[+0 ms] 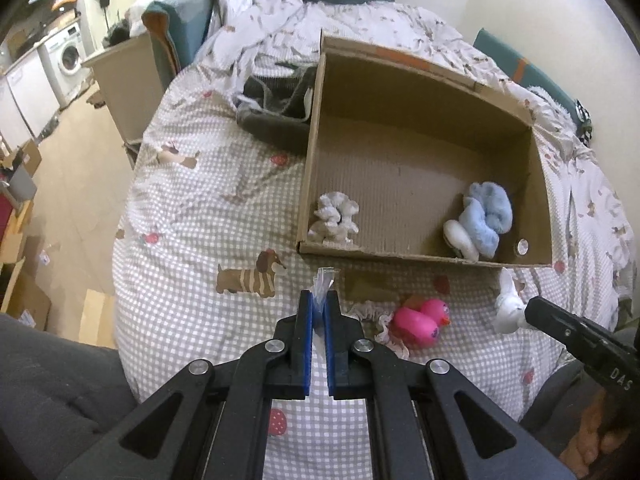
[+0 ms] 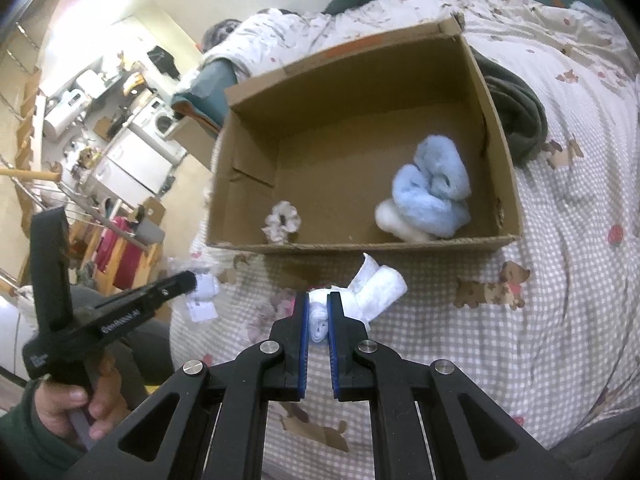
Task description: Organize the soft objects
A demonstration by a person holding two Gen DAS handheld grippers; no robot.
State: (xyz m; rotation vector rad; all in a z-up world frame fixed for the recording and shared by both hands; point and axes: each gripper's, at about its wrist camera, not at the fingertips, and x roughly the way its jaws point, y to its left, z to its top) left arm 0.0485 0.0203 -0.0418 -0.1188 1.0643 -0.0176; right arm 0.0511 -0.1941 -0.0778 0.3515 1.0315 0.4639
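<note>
Jaws of the right gripper (image 2: 318,320) are clamped on a rolled white cloth (image 2: 376,288) lying on the bed (image 2: 520,340) before the cardboard box (image 2: 360,246); it looks light, squashy, best pinched mid-roll. Left gripper (image 1: 319,304) pinches a clear plastic wrapper (image 1: 324,280).

Setting: a home, one lived-in room combining sleeping and laundry areas. Evidence: a bed with a grey-and-white checked cover printed with dachshunds (image 1: 208,208); a white front-loading washing machine (image 1: 66,56) beside white cabinets (image 1: 28,96); brown cardboard cartons on a pale floor (image 1: 24,296).
</note>
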